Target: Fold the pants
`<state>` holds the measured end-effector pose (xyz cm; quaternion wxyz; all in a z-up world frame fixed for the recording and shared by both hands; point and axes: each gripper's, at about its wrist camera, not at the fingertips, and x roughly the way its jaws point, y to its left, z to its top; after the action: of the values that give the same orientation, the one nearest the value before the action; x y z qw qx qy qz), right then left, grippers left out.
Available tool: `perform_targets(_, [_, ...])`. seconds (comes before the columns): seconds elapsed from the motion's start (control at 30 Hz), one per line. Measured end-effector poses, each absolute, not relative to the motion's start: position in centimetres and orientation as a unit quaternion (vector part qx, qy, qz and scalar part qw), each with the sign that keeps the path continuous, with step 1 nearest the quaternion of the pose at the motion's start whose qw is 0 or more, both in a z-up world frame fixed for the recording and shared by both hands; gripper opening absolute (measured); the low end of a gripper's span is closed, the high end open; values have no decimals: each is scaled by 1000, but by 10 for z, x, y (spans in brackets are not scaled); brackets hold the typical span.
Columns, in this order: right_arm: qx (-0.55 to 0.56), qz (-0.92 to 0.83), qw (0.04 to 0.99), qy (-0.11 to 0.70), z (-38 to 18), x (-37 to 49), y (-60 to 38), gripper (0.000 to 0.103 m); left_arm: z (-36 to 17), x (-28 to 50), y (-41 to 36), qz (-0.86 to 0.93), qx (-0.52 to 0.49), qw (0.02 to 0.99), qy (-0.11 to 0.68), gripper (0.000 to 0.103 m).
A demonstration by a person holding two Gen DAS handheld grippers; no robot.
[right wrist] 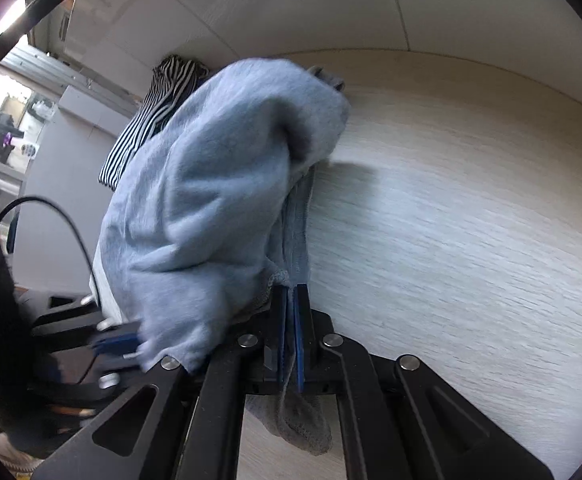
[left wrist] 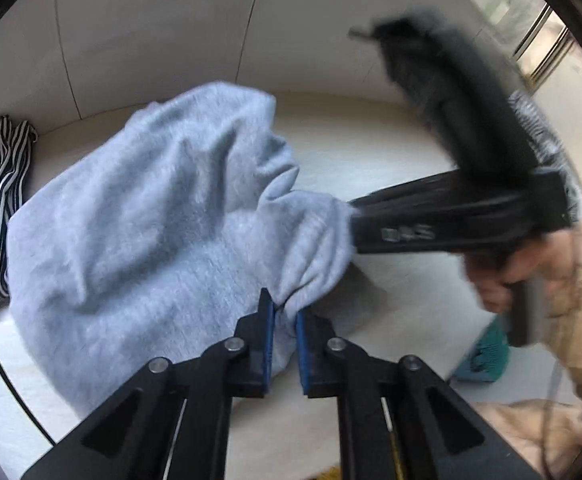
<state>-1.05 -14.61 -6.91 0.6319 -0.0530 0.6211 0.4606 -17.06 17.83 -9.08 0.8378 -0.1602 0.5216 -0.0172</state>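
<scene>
- Left wrist view: the left gripper (left wrist: 285,312) has its blue pads nipped on a fold of the soft light-grey fleece pants (left wrist: 151,220), whose bulk lies toward ten o'clock over the pale wood-grain table (left wrist: 371,152); the right gripper (left wrist: 353,222) clamps an edge at three o'clock.
- Right wrist view: its jaws are closed on the hem, the pants (right wrist: 219,200) hanging long-axis toward twelve o'clock; a striped black-and-white garment (right wrist: 147,120) lies behind.

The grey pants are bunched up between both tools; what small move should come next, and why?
Probably draw the two tools apart to stretch the edge flat. The left tool and the right tool both pinch the pants close together, so the cloth hangs in a crumpled heap over the table.
</scene>
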Motion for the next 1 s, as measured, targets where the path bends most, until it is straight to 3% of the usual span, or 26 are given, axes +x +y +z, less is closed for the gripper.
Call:
perform_targets(0.2, [-37, 451, 629, 633, -80, -6, -145, 6, -104, -161, 169, -36, -152, 823, 546, 11])
perform_targets(0.27, [-33, 439, 631, 639, -80, -2, -146, 11, -121, -147, 175, -34, -169, 809, 561, 11])
perform_targets(0.33, [-16, 421, 634, 649, -78, 6, -155, 25, -127, -146, 181, -38, -197, 804, 560, 11])
perform_targets(0.37, [-16, 406, 646, 647, -74, 10, -161, 25, -126, -146, 183, -41, -207, 801, 560, 12])
perform_targets(0.43, [-35, 381, 677, 629, -59, 14, -171, 25, -121, -149, 183, -46, -215, 799, 560, 16])
perform_targets(0.57, [-38, 430, 686, 586, -18, -4, -180, 25, -95, -166, 185, -56, -204, 809, 548, 44])
perform_targets(0.7, [-40, 492, 649, 579, -11, -34, -167, 26, -71, -176, 198, -39, -193, 828, 525, 50])
perform_targets(0.87, [-127, 435, 655, 604, -56, -43, -147, 26, -85, -186, 223, 35, -193, 828, 526, 51])
perform_targets(1.0, [-125, 432, 657, 605, -59, -46, -161, 26, -103, -196, 239, 59, -221, 810, 540, 47])
